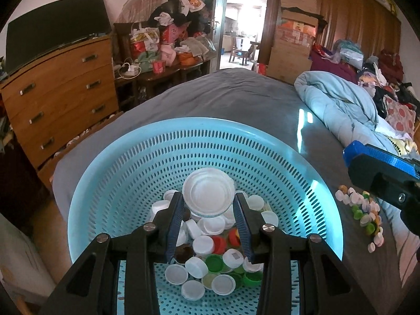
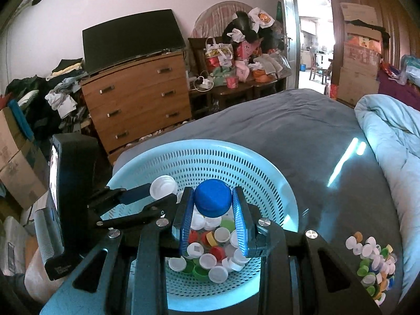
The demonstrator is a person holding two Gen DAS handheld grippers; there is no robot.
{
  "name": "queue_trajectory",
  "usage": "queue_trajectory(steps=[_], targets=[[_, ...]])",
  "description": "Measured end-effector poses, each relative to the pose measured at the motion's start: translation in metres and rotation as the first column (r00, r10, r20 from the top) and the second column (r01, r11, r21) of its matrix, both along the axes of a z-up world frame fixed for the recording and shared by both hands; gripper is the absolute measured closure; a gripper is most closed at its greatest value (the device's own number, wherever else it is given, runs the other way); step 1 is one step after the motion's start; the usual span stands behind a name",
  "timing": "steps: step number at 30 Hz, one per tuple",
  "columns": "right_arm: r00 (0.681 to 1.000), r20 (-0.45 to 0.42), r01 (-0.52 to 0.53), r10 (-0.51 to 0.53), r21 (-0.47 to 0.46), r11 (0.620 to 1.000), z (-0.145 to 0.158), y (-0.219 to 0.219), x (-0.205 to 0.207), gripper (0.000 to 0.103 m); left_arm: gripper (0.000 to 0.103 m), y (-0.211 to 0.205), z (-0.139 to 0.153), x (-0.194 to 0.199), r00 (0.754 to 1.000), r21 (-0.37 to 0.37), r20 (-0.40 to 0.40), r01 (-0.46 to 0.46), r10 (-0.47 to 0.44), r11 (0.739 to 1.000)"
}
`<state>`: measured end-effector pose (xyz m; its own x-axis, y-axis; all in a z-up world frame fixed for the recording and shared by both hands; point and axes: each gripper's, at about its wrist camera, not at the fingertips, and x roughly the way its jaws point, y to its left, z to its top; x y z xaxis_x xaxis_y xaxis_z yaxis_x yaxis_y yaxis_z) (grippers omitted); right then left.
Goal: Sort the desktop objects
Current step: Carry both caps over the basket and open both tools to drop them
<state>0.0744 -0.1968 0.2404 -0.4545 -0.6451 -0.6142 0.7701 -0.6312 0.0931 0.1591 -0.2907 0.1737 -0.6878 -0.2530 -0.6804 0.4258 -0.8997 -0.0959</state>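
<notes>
Two hand-held grippers are hovering over a pale blue perforated basket point(image 1: 136, 157) sitting on a bed covered by a grey sheet point(image 1: 236, 97). The left gripper point(image 1: 208, 204) is gripping a large white lid point(image 1: 208, 193) between its jaws, which are standing partly open around the lid's width, above the heap of bottle caps point(image 1: 210, 257) lying in the bottom of the basket. The right gripper point(image 2: 213, 202) is clamping a blue cap point(image 2: 213, 199) between its blue-padded jaws, drawn in tight on the cap, also above the basket and its mixed white, red, green and yellow caps. In the right wrist view the left gripper is reaching in from the left with the white lid at its tip, just beside the blue cap. A second, smaller pile of loose caps point(image 2: 372, 265) is lying on the sheet to the right of the basket, well apart from it and near the folded light blue quilt point(image 1: 338, 105) bunched along the right side of the bed. On the far left a wooden chest of drawers point(image 1: 60, 94) is standing with a dark flat screen point(image 1: 57, 26) leaning on top, and beyond the bed an open doorway point(image 1: 244, 26) is glowing with daylight.
</notes>
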Motion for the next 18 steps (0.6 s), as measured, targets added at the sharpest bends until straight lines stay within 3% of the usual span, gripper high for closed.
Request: queue_trajectory(steps=[14, 15, 16, 17, 18], targets=[[1.000, 0.005, 0.000, 0.000, 0.002, 1.000, -0.0016, -0.0018, 0.0006, 0.077, 0.061, -0.0027, -0.0026, -0.0009, 1.000, -0.002, 0.008, -0.009, 0.009, 1.000], [1.000, 0.001, 0.006, -0.006, 0.003, 1.000, -0.0013, -0.0005, 0.0002, 0.076, 0.058, -0.0024, -0.0026, -0.0013, 1.000, -0.003, 0.010, -0.010, 0.010, 1.000], [1.000, -0.010, 0.021, -0.021, 0.007, 1.000, -0.0013, 0.0003, 0.0002, 0.074, 0.037, -0.0018, -0.0028, -0.0016, 1.000, -0.008, 0.013, -0.015, 0.015, 1.000], [0.999, -0.016, 0.032, -0.031, 0.005, 0.999, -0.0005, 0.0006, 0.0006, 0.059, 0.015, -0.0011, -0.0023, -0.0008, 1.000, -0.019, 0.006, -0.023, 0.023, 1.000], [0.999, -0.023, 0.043, -0.043, -0.009, 0.999, 0.0010, 0.0032, 0.0009, 0.044, 0.010, -0.0013, -0.0017, 0.0008, 0.999, -0.036, -0.001, -0.037, 0.037, 0.999]])
